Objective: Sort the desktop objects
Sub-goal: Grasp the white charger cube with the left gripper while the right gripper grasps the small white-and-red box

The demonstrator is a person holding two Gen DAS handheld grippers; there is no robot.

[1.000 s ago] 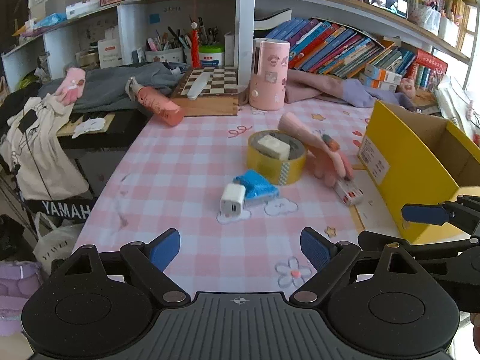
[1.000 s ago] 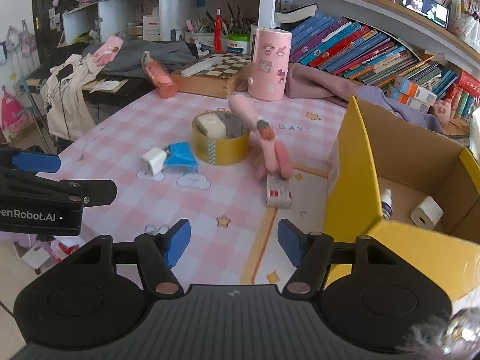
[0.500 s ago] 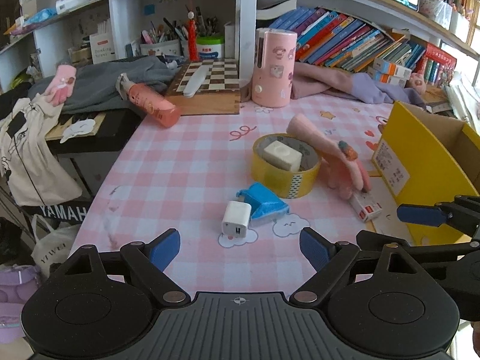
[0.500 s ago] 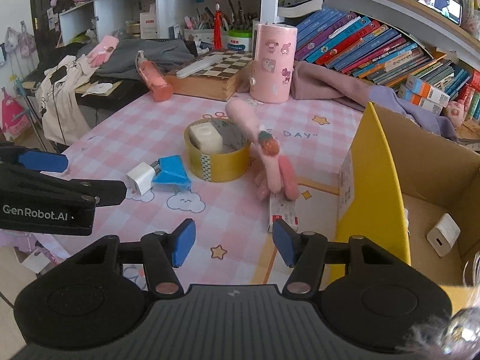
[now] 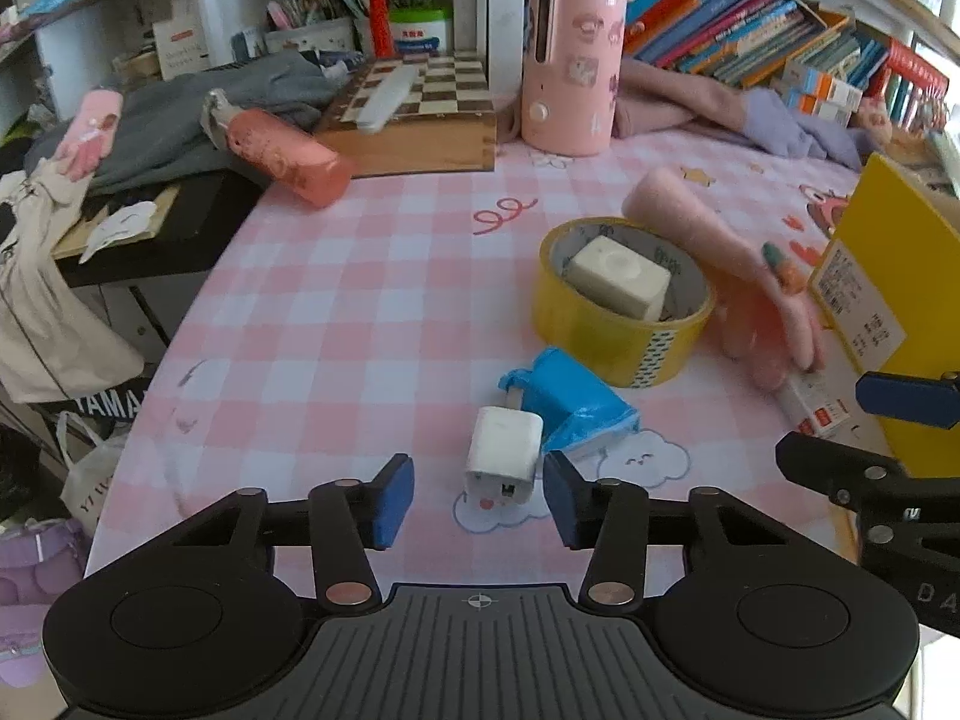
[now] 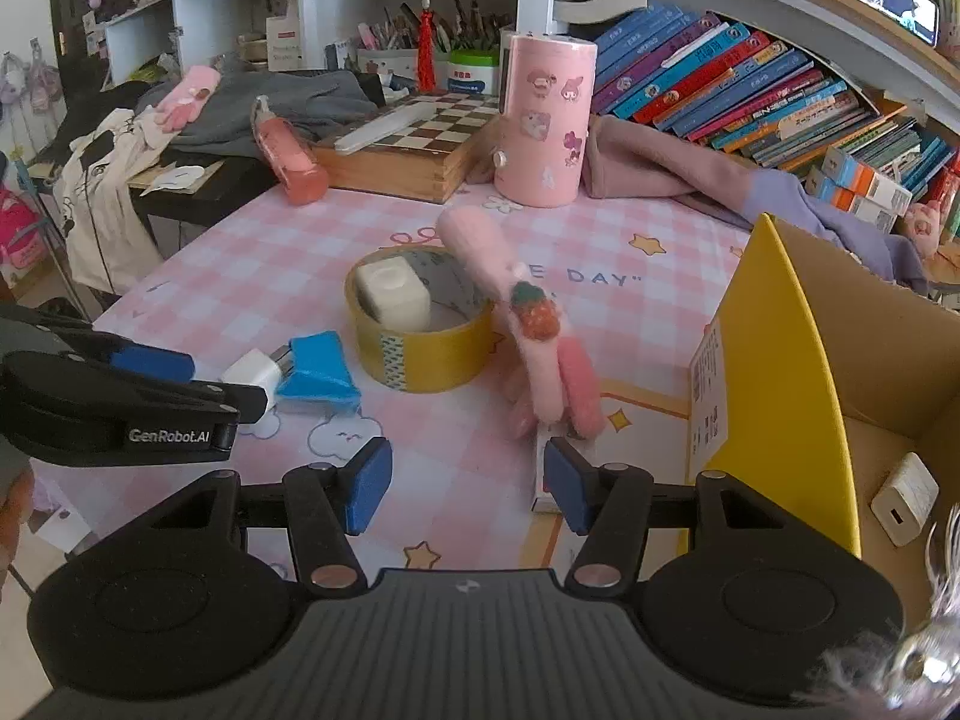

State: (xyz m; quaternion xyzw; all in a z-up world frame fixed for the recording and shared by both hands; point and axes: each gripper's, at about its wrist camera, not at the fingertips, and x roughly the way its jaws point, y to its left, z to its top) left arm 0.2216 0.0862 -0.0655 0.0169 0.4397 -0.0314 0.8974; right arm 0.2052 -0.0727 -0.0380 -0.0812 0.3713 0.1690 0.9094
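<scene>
On pink checked cloth (image 5: 372,276), left gripper (image 5: 478,498) closing around boxy white charger (image 5: 503,457).

Both views are evenly daylit and bent by fisheye distortion at the edges; the pink glove (image 5: 750,294) is blurred.

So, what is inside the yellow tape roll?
A white cube-shaped block lies tilted inside the yellow tape roll, leaning on its inner wall. The tablecloth beneath the block is covered, so anything under it cannot be seen.
</scene>
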